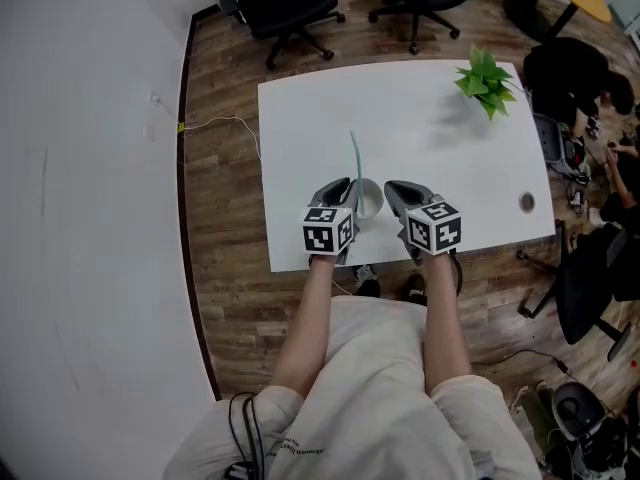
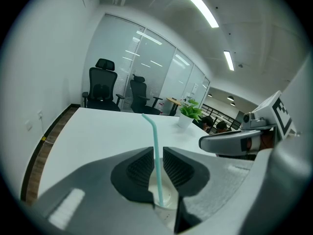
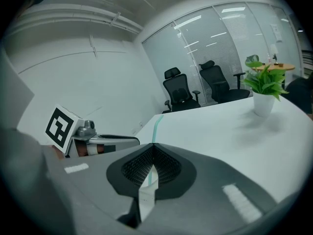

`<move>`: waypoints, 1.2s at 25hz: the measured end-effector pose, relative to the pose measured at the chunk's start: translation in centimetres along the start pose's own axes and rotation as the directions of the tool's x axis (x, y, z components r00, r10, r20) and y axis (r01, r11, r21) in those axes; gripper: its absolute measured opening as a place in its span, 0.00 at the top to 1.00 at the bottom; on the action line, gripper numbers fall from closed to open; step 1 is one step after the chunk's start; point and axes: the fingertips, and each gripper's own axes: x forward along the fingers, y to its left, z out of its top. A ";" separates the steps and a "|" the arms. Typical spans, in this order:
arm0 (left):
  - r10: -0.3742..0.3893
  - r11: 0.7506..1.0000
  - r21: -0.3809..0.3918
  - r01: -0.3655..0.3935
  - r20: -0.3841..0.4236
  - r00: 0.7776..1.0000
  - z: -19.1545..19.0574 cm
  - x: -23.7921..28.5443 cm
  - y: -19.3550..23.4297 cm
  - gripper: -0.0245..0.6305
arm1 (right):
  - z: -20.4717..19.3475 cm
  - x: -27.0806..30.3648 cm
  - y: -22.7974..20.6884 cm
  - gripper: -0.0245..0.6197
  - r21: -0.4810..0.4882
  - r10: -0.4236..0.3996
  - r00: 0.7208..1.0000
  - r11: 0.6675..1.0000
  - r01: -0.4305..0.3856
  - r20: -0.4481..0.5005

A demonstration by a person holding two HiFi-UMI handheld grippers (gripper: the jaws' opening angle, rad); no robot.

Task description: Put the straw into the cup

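Right hand-held gripper pinches the cup wall, evidently to steady it. Left hand-held gripper, jaws narrowly apart, flanks the straw, which stands in the cup.

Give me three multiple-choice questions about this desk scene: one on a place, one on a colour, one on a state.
1. The plant stands at: A) the table's far right corner B) its near left corner C) its middle
2. The straw is: A) red B) teal C) black
3. The straw is: A) lying flat on the table B) standing in the cup C) held clear above the cup
Answers: A, the head view shows it there; B, its shaft is pale teal; B, its lower end sits inside the cup.
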 end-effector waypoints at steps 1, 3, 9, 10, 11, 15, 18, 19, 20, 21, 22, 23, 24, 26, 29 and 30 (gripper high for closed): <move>0.009 1.000 -0.003 -0.009 0.004 1.000 0.0 -0.2 0.0 0.88 | 0.0 -0.1 0.1 0.92 -0.007 0.007 1.000 1.000 -0.007 -0.004; 0.029 1.000 -0.010 -0.029 0.020 0.999 0.2 -0.7 -0.1 0.88 | 0.1 -0.3 0.1 0.92 -0.028 0.012 1.000 1.000 -0.012 -0.015; 0.079 0.997 -0.020 -0.078 0.035 0.996 -0.5 -2.1 -0.7 0.88 | -0.5 -0.9 0.2 0.92 -0.027 0.029 0.999 0.999 -0.029 -0.015; 0.089 0.996 -0.024 -0.088 0.038 0.995 -0.6 -2.4 -0.8 0.88 | -0.8 -1.0 0.4 0.92 -0.040 0.038 0.999 0.998 -0.039 -0.025; 0.099 0.995 -0.029 -0.098 0.042 0.994 -0.6 -2.7 -1.0 0.89 | -1.0 -1.2 0.5 0.92 -0.055 0.043 0.999 0.998 -0.044 -0.034; 0.138 0.990 -0.043 -0.135 0.075 0.988 -0.3 -3.4 -1.9 0.91 | -0.5 -2.0 0.4 0.92 -0.102 0.043 0.999 0.994 -0.046 -0.026; 0.176 0.984 -0.057 -0.171 0.095 0.980 -0.3 -4.1 -2.4 0.92 | -0.2 -2.6 0.4 0.92 -0.130 0.055 0.998 0.990 -0.057 -0.021; 0.184 0.982 -0.060 -0.178 0.098 0.978 -0.3 -4.4 -2.6 0.93 | -0.2 -2.8 0.4 0.92 -0.137 0.059 0.998 0.989 -0.062 -0.024; 0.188 0.981 -0.062 -0.182 0.102 0.977 -0.4 -4.7 -2.9 0.95 | -0.3 -3.0 0.5 0.92 -0.143 0.065 0.998 0.987 -0.068 -0.027; 0.190 0.981 -0.064 -0.184 0.106 0.976 -0.5 -4.9 -3.2 0.96 | -0.4 -3.2 0.6 0.92 -0.149 0.071 0.997 0.986 -0.075 -0.030; 0.194 0.980 -0.065 -0.188 0.111 0.975 -0.7 -5.1 -3.5 0.96 | -0.5 -3.4 0.7 0.92 -0.154 0.080 0.996 0.985 -0.084 -0.032; 0.201 0.979 -0.065 -0.194 0.114 0.973 -0.8 -5.3 -3.8 0.96 | -0.8 -3.5 0.7 0.92 -0.155 0.088 0.996 0.984 -0.092 -0.033; 0.209 0.977 -0.064 -0.202 0.114 0.971 -1.1 -5.4 -4.0 0.96 | -1.1 -3.5 0.8 0.92 -0.153 0.095 0.995 0.983 -0.099 -0.035; 0.228 0.973 -0.059 -0.223 0.105 0.968 -1.6 -5.9 -4.5 0.96 | -1.9 -3.7 1.0 0.92 -0.146 0.108 0.993 0.983 -0.114 -0.046; 0.266 0.963 -0.071 -0.260 0.097 0.959 -2.4 -7.2 -4.9 0.96 | -3.0 -4.0 2.1 0.92 -0.168 0.131 0.989 0.976 -0.142 -0.075; 0.277 0.960 -0.080 -0.270 0.097 0.956 -2.6 -7.7 -5.0 0.96 | -3.2 -4.1 2.4 0.92 -0.182 0.137 0.987 0.972 -0.151 -0.083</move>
